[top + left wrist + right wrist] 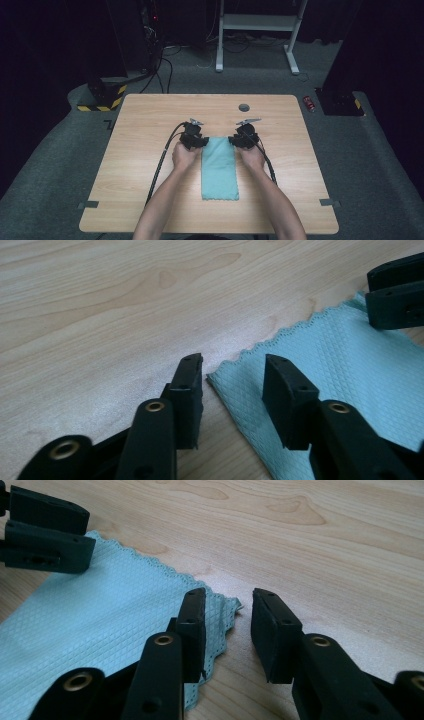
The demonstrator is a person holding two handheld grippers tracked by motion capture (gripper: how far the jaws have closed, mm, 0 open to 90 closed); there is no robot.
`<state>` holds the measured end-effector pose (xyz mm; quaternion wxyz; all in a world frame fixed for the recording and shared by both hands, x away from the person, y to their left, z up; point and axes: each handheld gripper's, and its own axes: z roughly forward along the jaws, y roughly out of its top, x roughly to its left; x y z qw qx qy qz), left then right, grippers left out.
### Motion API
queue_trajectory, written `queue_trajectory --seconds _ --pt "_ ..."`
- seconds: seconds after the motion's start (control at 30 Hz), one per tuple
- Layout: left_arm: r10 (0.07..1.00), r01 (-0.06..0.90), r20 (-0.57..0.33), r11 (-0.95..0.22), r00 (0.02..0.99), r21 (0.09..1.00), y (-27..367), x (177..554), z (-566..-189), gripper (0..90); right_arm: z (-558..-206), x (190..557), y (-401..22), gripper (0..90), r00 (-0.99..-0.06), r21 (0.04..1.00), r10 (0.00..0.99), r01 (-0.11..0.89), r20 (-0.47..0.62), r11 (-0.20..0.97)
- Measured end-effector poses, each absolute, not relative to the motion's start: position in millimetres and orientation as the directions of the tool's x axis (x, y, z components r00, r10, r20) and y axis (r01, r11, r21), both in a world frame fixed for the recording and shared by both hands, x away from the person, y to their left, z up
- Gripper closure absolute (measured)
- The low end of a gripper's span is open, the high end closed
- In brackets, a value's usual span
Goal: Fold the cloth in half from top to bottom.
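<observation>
Seen from above, two bare forearms enter from the bottom edge of the frame and reach up toward the middle of a light wooden table (150, 200). Between the forearms, at the centre of the frame, lies a light blue cloth (219, 169), folded into a tall narrow rectangle with its long sides running up and down the picture.

The left hand (184, 156) holds the left gripper (196, 142) at the cloth's upper left corner, and the right hand (251, 157) holds the right gripper (241, 140) at its upper right corner. A black cable trails from each gripper down along the forearm.

In the left gripper view, the two black jaws stand apart with bare space between them. The scalloped corner of the cloth (340, 370) lies flat on the wood in that gap, with the right-hand jaw over the fabric; nothing is pinched. The other gripper's jaws show at the upper right of this frame.

In the right gripper view, the jaws are likewise spread. The cloth's corner (100, 620) is slightly rumpled beside the left-hand jaw and reaches into the gap.

Farther up the overhead frame, a small round grey grommet (244, 107) sits in the tabletop. Beyond the table are grey carpet, a white desk frame (257, 30) at top centre, a yellow-and-black striped block (102, 97) at the left, and a small red can (309, 103) at the right.
</observation>
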<state>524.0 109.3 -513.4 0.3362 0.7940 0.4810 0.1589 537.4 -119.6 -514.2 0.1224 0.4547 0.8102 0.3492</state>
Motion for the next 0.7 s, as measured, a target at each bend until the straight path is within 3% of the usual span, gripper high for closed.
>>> queue_trajectory --seconds 0.27,0.4,0.7 --pt "0.862 0.641 -0.040 -0.345 0.506 0.685 104.6 522.7 -513.2 75.0 -514.6 537.6 -116.9 72.4 -0.573 0.682 0.816 0.626 0.074 0.378" --pt "0.851 0.641 -0.064 -0.341 0.522 0.687 103.5 522.7 -513.8 87.0 -514.5 537.0 -115.3 74.1 -0.577 0.681 0.815 0.618 0.054 0.393" --pt "0.845 0.661 -0.121 -0.310 0.521 0.684 108.9 526.1 -514.3 88.6 -514.4 536.7 -111.7 88.1 -0.602 0.677 0.797 0.607 0.049 0.417"
